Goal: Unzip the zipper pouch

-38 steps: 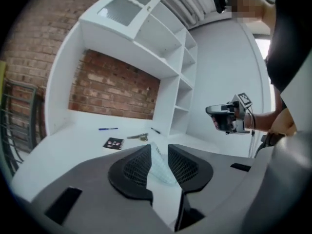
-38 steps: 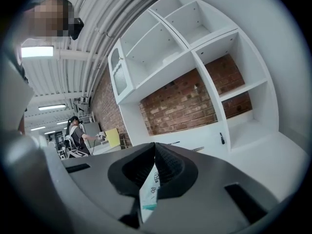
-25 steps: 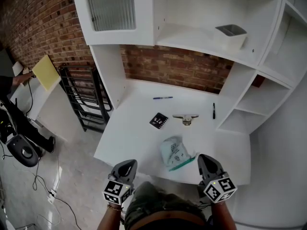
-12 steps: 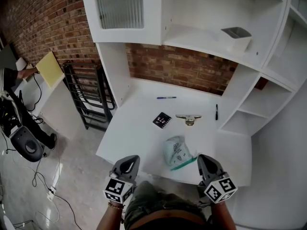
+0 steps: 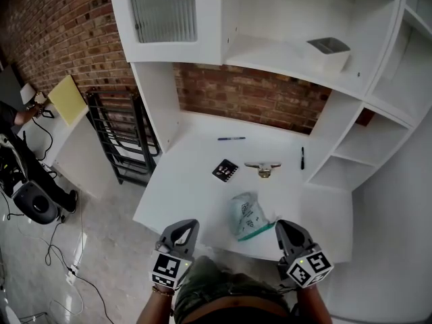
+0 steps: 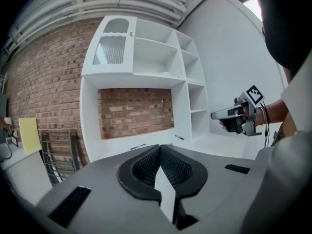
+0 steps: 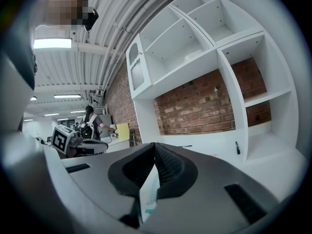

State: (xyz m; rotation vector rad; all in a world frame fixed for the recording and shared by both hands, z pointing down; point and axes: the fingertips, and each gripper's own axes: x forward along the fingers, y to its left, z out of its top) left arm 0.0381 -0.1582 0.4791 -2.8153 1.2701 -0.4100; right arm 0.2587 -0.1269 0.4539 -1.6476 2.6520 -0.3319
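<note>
The zipper pouch (image 5: 249,217), pale with a green zipper edge, lies on the white desk (image 5: 196,194) near its front edge. My left gripper (image 5: 183,231) hovers shut in front of the desk, left of the pouch. At the pouch's right, my right gripper (image 5: 285,229) is held shut, close to the green edge and holding nothing. A sliver of the pouch (image 7: 148,199) shows through the right gripper's (image 7: 155,146) closed jaws. In the left gripper view the jaws of the left gripper (image 6: 159,148) meet at the tips, and the right gripper (image 6: 229,115) floats at the right.
On the desk lie a black marker card (image 5: 224,171), a metal clip (image 5: 262,168), a blue pen (image 5: 230,138) and a black pen (image 5: 302,157). A grey bin (image 5: 327,51) sits on the upper shelf. A black rack (image 5: 118,140) and a person (image 5: 13,154) are at the left.
The view has shifted slightly; both grippers stay shut in front of the desk, and the pouch has not moved.
</note>
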